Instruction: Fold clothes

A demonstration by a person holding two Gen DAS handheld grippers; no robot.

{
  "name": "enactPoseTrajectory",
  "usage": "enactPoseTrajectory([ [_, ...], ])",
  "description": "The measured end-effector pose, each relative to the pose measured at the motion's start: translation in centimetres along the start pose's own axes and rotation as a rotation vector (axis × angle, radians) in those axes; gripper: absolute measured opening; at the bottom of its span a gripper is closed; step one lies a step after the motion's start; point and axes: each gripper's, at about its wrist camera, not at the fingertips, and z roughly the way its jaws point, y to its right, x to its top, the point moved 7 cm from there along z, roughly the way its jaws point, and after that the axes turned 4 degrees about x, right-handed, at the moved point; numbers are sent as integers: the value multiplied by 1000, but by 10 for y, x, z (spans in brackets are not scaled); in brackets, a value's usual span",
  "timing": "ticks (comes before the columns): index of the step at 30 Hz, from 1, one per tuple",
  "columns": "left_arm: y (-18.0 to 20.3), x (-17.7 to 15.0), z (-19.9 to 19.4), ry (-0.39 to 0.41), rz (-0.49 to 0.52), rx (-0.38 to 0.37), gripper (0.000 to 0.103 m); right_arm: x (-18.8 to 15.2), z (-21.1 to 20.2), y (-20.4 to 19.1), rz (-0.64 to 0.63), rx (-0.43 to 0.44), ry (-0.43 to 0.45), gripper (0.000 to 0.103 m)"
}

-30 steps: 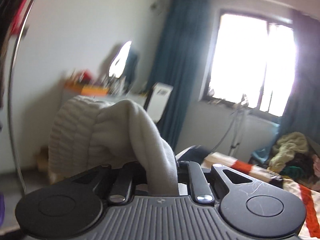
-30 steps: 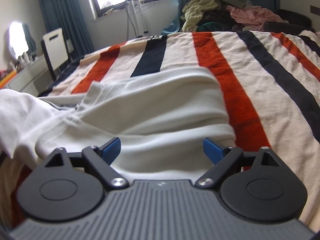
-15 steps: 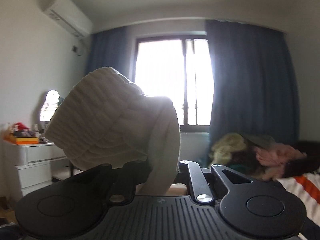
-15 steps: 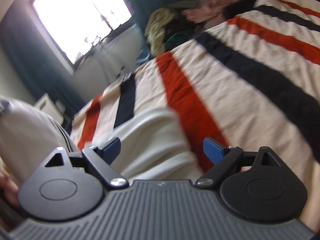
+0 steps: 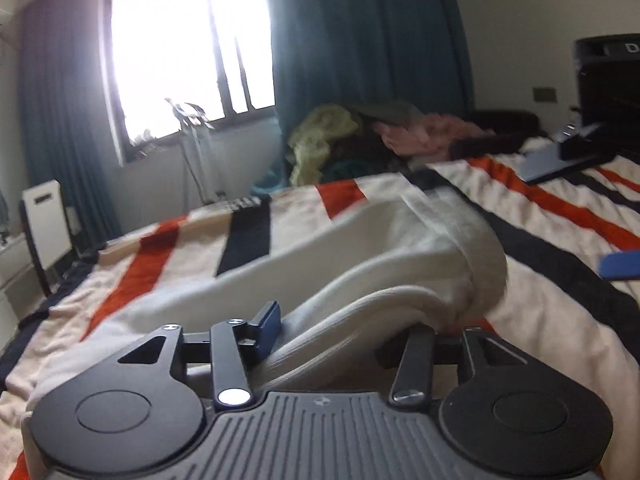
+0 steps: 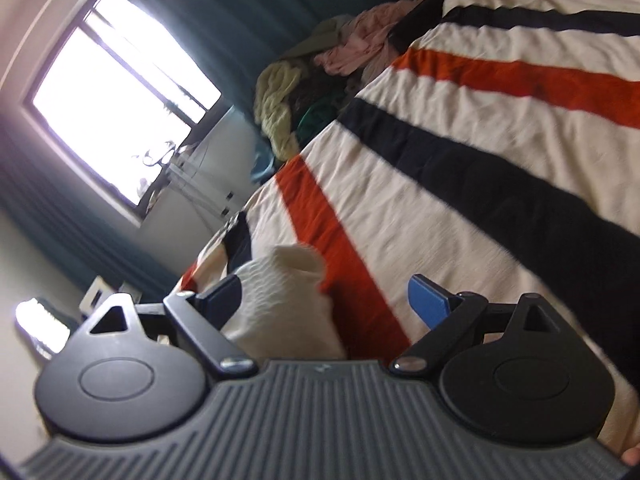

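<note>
Beneath both claws spreads a bed under a soft striped blanket (image 5: pixel 552 248) of cream, red and black, with teal curtains (image 5: pixel 360 40) and a bright window (image 5: pixel 180 48) beyond. The left claw (image 5: pixel 344 332) sits released, the white ribbed garment (image 5: pixel 380 264) bunched between its fingers; the right claw (image 6: pixel 324 296) gapes, knit fabric beside its left finger. A clothes heap (image 5: pixel 360 136) lies ahead.

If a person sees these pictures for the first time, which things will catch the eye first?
First the bedspread, striped in cream, red and black, which fills both views. Next the white garment lying on it, a fold of which runs between the open fingers of the left gripper. Then the bright window between dark teal curtains, with a heap of clothes below.
</note>
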Motion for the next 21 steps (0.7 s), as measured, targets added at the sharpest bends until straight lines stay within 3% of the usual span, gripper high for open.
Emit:
enactPoseTrajectory([
  [2,-14,-5,-7,-6,-18,-50,74,-4,3,-2,9,25,-19,92],
  [6,-67,-12,-29,-32,-89,-100,79,-11,7,-2,62,80,-53,92],
  [9,-100,-3,-50,-1,-132,-110,81,-24,20,0,163,150,-109,92],
  [14,-141,7,-79,113,-180,-59,84,-51,49,3,288,206,-190,92],
  [18,-159,-4,-81,87,-259,-32,84,-61,72,6,288,150,-194,93],
  [21,-174,-13,-76,72,-301,14,84,-61,83,6,284,157,-160,92],
])
